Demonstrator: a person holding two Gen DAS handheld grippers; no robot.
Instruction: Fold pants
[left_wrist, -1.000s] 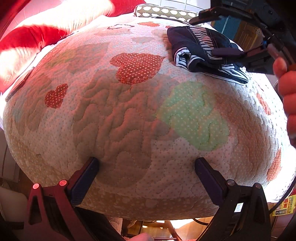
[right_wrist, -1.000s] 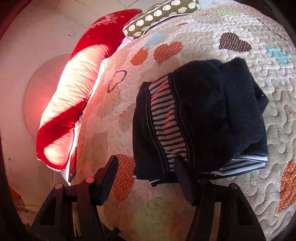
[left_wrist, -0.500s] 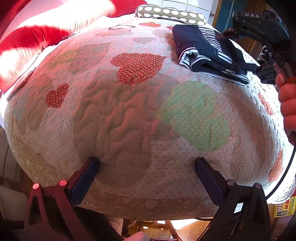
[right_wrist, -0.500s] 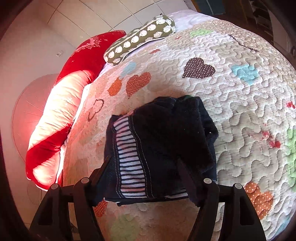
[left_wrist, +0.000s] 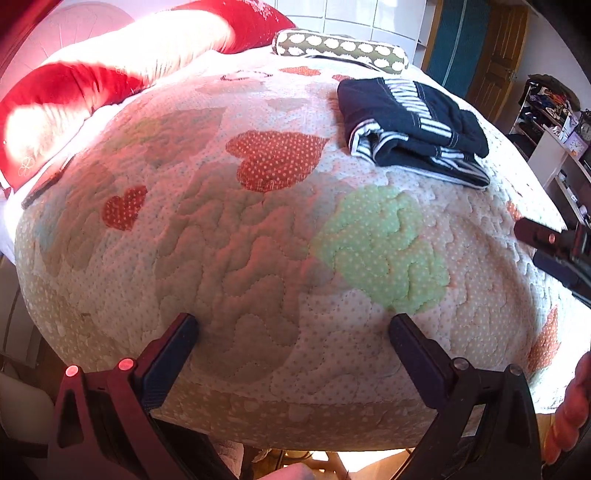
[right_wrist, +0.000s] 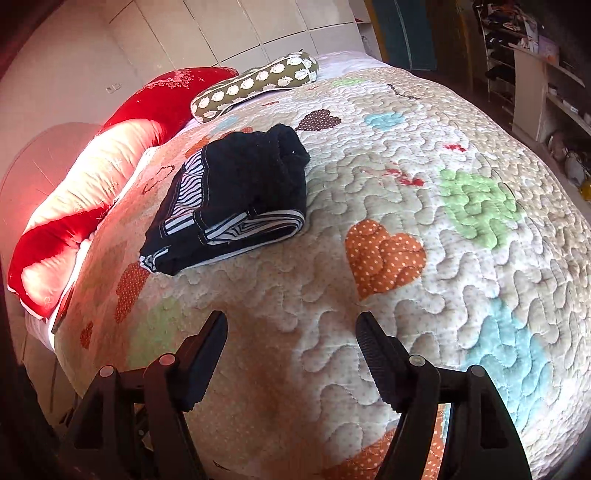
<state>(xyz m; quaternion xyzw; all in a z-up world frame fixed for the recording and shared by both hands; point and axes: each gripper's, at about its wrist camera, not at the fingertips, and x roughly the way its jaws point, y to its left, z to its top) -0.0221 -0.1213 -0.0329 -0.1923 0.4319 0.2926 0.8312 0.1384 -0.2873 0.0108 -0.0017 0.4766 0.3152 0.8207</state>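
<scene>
Quilted heart-patch bedspread (right_wrist: 406, 295) fills both views, and nearest each camera the left gripper (left_wrist: 291, 328) and right gripper (right_wrist: 291, 325) hang over it with jaws spread wide, grasping nothing. Farther off, the folded pants (right_wrist: 236, 192), dark with striped lining, lie at eleven o'clock in the right view and one o'clock in the left. Beyond them a spotted olive bolster (right_wrist: 258, 85) and a red-and-white pillow (right_wrist: 92, 173) line the far edge, while a shelf unit (right_wrist: 535, 74) at two o'clock is cut off, its contents unreadable.
</scene>
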